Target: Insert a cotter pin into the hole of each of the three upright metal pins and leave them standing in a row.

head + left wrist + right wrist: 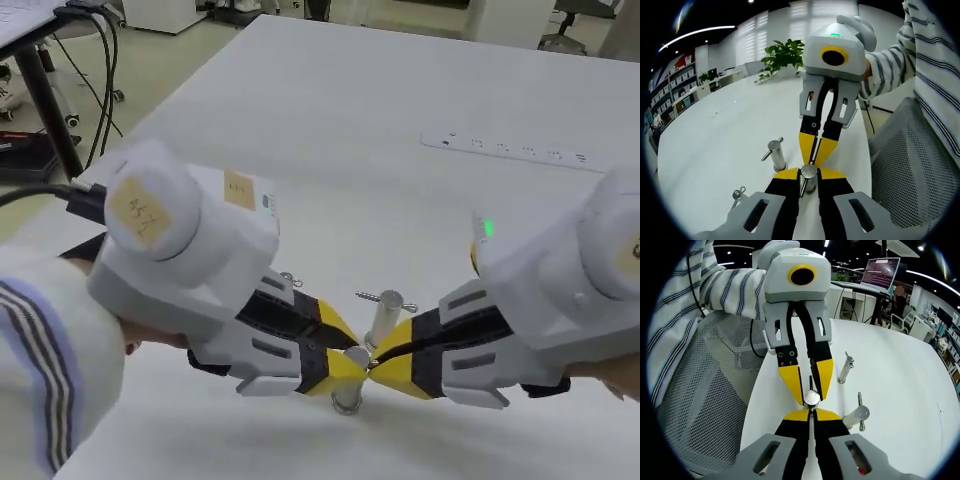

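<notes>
Between the yellow-tipped jaws of the left gripper (808, 176) stands a short silver cylindrical metal pin (811, 398), upright on the white table (400, 90) and clamped from both sides just below its head. Straight ahead of it the right gripper (811, 415) comes in nose to nose, its jaws pinched to almost no gap and their tips against the pin's head. To the right of that gripper's tips stand two more silver pins, one just beside (858, 415) and one farther ahead (845, 369), each with a thin wire cotter pin (373, 297) through its top. I judge this to be the third and last insertion. The next move calls for a straight, steady push along the hole while the left gripper keeps the pin from turning or tipping, then a gentle release that leaves the row standing. The cotter being fed is too small to make out between the right jaws, and the yellow tips hide the hole. A thin dark sliver beyond the head may be its legs, but I cannot tell.
</notes>
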